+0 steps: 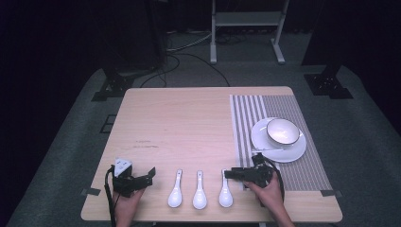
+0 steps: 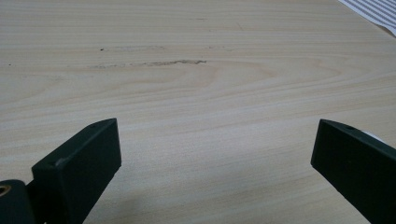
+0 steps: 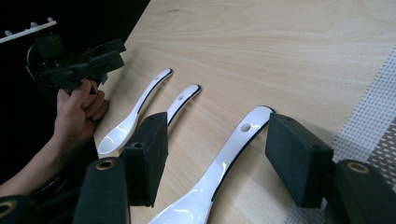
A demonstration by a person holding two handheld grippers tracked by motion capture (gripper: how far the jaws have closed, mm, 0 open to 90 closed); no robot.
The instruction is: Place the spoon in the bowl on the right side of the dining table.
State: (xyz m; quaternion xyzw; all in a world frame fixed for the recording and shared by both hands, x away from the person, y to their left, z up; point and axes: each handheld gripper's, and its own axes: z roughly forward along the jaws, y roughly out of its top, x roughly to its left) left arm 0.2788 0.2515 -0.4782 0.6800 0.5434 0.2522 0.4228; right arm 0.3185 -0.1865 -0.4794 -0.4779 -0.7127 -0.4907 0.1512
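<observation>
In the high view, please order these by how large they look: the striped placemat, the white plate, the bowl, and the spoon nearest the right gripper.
1. striped placemat
2. white plate
3. bowl
4. spoon, the smallest in area, though it looks roughly as long as the bowl is wide.

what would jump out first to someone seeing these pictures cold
Three white spoons lie side by side along the table's near edge, and the right tongs straddle the rightmost spoon, jaws open on either side of its handle, not pressing it. To the right, a white bowl sits on a plate on a striped placemat. The left tongs rest open over bare wood.
</observation>
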